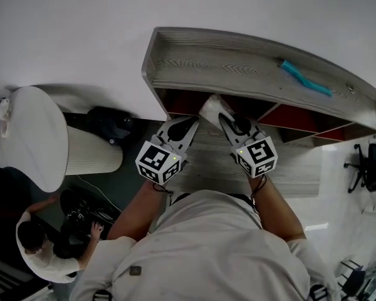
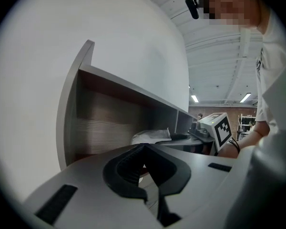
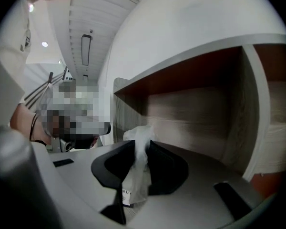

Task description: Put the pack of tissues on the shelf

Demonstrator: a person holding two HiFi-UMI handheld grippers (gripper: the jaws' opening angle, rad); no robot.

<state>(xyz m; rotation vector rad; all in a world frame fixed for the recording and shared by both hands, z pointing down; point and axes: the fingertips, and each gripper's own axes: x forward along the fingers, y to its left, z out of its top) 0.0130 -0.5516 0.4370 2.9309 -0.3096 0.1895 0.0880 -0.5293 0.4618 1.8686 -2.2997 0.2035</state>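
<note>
Forearms [image 1: 138,209] lead to the left gripper [image 1: 189,123] and right gripper [image 1: 225,119], with the pack of tissues [image 1: 210,108] just ahead between them at the shelf [image 1: 238,64]. Left gripper view: jaws together on nothing, pack ahead to its right. Right gripper view: jaws pinch the pack's wrapper, shelf opening beyond.

Left hand-held gripper [image 1: 189,121] closed, right [image 1: 225,118] gripping

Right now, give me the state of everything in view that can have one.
shelf, open-fronted, a teal strip lying on its top.
pack of tissues, pinched by one end, held at the mouth of the shelf.
right gripper, shut on the pack of tissues.
left gripper, shut, empty.
</note>
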